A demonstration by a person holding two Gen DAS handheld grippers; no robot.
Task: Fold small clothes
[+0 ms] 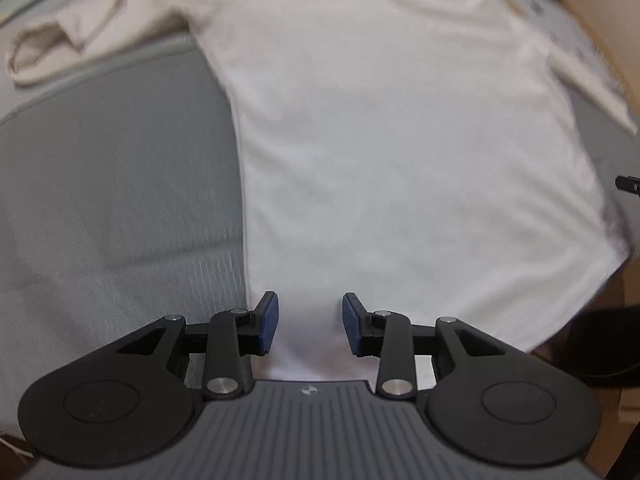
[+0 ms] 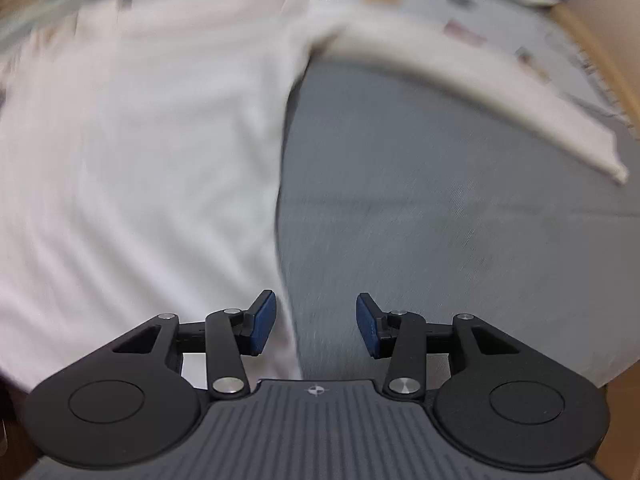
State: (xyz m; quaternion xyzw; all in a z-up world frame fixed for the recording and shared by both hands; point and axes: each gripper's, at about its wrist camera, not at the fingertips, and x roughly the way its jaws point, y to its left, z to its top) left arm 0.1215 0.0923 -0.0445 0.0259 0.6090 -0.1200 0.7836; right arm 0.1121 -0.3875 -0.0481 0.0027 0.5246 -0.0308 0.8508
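A white long-sleeved shirt (image 1: 400,140) lies spread flat on a grey cushioned surface (image 1: 120,200), hem toward me, its sleeves (image 1: 80,36) reaching out to either side at the far end. My left gripper (image 1: 310,322) hovers over the shirt's near left hem corner, open, its blue pads (image 1: 269,322) clear of the cloth. In the right wrist view the same shirt (image 2: 140,160) fills the left half, with one sleeve (image 2: 480,92) stretching right. My right gripper (image 2: 316,324) is open above the shirt's right side edge, nothing pinched between its pads (image 2: 264,324).
Patterned bedding (image 2: 500,8) lies beyond the shirt at the far edge. A wooden frame (image 2: 600,40) runs along the right side. A dark piece of the other gripper (image 1: 628,184) shows at the right border of the left wrist view. Bare grey surface (image 2: 440,220) lies right of the shirt.
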